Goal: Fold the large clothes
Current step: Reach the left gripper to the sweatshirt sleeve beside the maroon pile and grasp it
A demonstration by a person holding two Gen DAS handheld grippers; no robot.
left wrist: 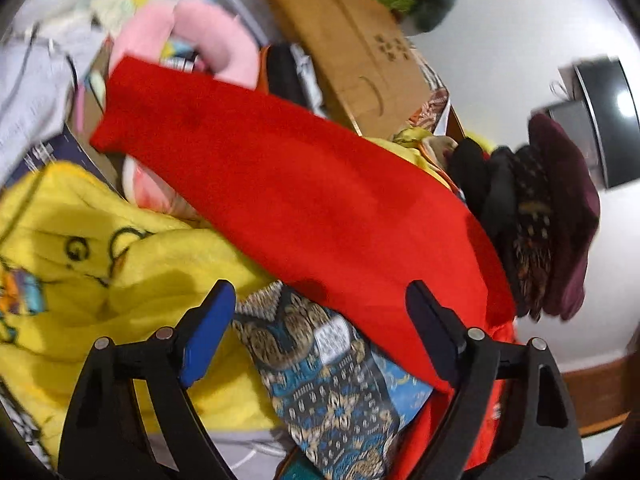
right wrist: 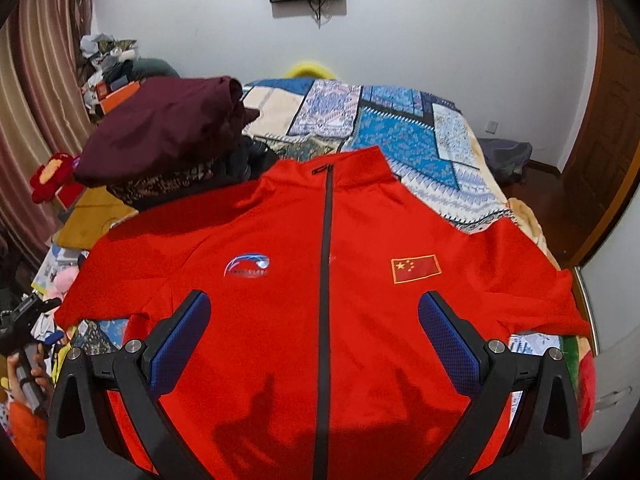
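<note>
A red jacket [right wrist: 320, 288] lies front-up and zipped on a patterned bedspread [right wrist: 400, 128], collar toward the far wall, 2 badges on the chest. The right gripper [right wrist: 316, 344] hangs over its lower half, jaws spread wide, nothing between them. In the left wrist view the left gripper [left wrist: 320, 328] is also spread – empty – above a red sleeve [left wrist: 280, 184] stretched over a yellow blanket [left wrist: 100, 280]. A stack of dark folded clothes [right wrist: 160, 140] sits just beside the jacket's shoulder.
</note>
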